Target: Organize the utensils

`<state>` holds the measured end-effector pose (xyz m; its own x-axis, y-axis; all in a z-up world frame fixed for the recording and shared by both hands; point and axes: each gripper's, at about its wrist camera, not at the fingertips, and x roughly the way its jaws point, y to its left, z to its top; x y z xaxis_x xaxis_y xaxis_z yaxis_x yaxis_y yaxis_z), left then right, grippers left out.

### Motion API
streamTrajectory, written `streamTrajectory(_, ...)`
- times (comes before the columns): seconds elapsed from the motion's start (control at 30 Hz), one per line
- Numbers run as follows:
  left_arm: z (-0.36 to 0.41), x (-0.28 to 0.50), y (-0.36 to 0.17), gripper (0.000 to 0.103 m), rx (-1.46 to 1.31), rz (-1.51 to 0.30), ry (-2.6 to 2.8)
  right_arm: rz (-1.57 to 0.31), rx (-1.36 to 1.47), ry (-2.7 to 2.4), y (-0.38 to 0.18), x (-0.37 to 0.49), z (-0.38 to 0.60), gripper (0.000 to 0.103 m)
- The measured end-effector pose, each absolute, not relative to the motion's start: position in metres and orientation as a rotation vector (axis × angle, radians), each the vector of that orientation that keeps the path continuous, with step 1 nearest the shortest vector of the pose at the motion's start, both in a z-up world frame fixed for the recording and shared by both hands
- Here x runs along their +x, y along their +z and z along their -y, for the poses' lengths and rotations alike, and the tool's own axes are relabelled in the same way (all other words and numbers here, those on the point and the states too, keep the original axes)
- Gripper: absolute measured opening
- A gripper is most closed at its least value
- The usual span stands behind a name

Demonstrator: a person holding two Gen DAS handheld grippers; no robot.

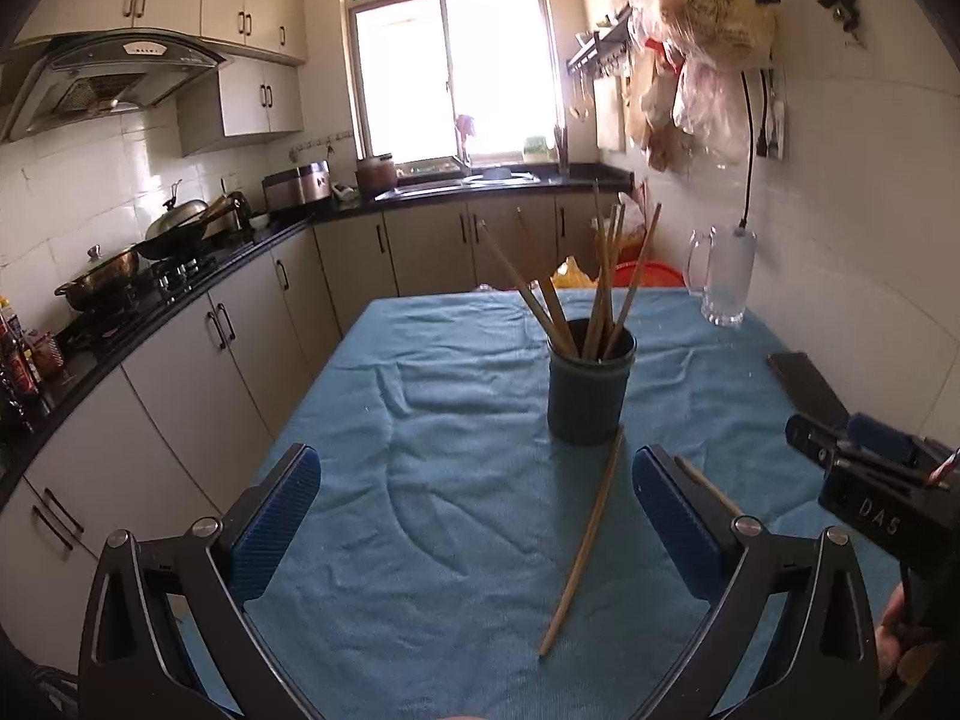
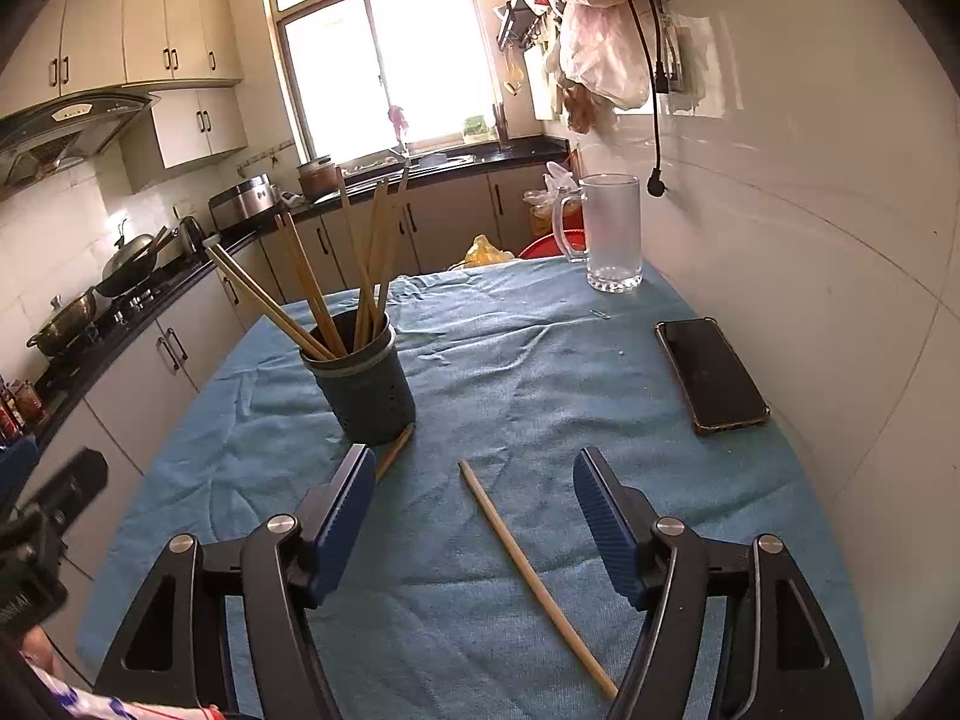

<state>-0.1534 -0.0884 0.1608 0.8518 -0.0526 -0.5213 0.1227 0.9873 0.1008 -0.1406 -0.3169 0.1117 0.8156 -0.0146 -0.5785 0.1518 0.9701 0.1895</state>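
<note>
A dark round utensil holder stands upright on the blue cloth with several wooden chopsticks leaning out of it. One loose chopstick lies on the cloth, its far end touching the holder's base. Another loose chopstick lies further right; the left wrist view shows only its tip. My left gripper hovers open above the first chopstick, nothing between its fingers. My right gripper is open above the second chopstick, not touching it.
A frosted glass mug stands at the table's far right. A black phone lies by the tiled wall. A kitchen counter with a stove and pans runs along the left. Plastic bags hang above the mug.
</note>
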Motion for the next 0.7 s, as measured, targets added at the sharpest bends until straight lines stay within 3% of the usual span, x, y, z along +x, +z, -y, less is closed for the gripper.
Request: streamTrajectory(0.7,0.095,-0.141,0.137,0.103,0.139,-0.647,-0.132,-0.608,0.204,-0.116,0.108,-0.140,0.316,0.078)
